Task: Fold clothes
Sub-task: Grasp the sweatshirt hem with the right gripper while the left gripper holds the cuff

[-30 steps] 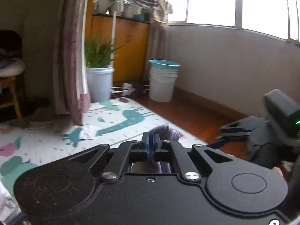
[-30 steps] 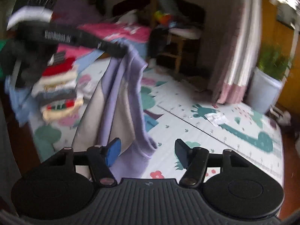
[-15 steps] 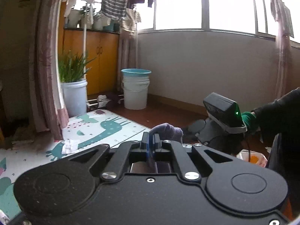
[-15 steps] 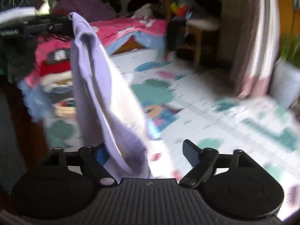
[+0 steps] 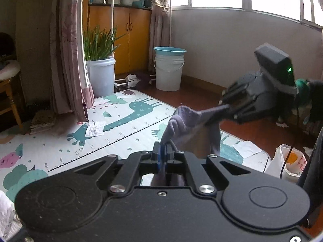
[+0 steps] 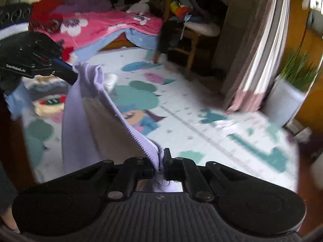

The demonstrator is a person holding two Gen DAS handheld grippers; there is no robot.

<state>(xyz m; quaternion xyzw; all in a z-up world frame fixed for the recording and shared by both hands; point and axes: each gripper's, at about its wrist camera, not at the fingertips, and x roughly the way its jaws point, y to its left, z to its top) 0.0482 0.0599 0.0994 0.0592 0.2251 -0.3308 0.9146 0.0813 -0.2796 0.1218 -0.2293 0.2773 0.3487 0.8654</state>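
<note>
Your left gripper [image 5: 162,151] has its jaws pressed together on one corner of the lilac garment [image 5: 189,129], the blue pads meeting on the cloth with no gap showing. Your right gripper [image 6: 160,161] has its jaws closing on the ribbed lilac hem, which lies pinched between them and spills out beneath the fingers. Between the two grips, the garment [image 6: 88,121] hangs in the air above the play mat [image 6: 191,125], its ribbed edge stretched taut from one gripper to the other and its lilac and beige body drooping below that line. In the left wrist view, the right gripper [image 5: 224,109] appears at right, blurred, with a green light on its housing and a dark sleeve [image 5: 315,100] behind it; in the right wrist view, the left gripper [image 6: 73,74] appears at upper left. Beyond the mat stand a white bucket [image 5: 169,68], a potted plant [image 5: 101,60] and a striped curtain [image 5: 68,60]. A pink blanket [image 6: 105,26] covers the bed at the far side.
</note>
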